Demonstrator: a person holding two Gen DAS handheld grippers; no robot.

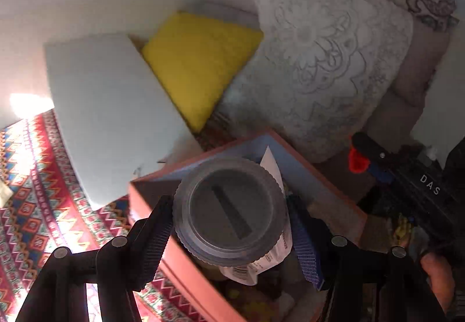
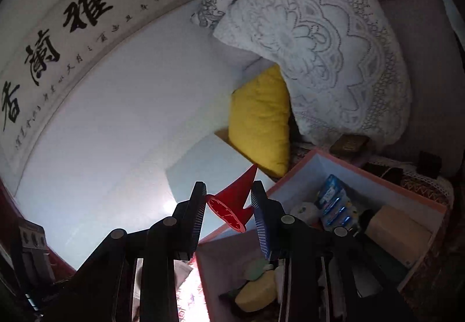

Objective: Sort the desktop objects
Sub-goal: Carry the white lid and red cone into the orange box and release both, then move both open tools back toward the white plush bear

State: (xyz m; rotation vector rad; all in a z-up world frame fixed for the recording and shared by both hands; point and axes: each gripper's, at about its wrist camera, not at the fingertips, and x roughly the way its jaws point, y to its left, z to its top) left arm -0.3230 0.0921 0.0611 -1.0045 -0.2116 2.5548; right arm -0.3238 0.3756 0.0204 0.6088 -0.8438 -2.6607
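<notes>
Left wrist view shows the left tool pinching a ridged-lid jar above the pink storage box, while at 3 o'clock the right tool clamps a red cone-shaped piece; both likely need lowering and releasing into the box.

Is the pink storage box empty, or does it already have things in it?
Not empty. The right wrist view shows the pink storage box holding a blue packet, a tan block and a yellow piece.
</notes>
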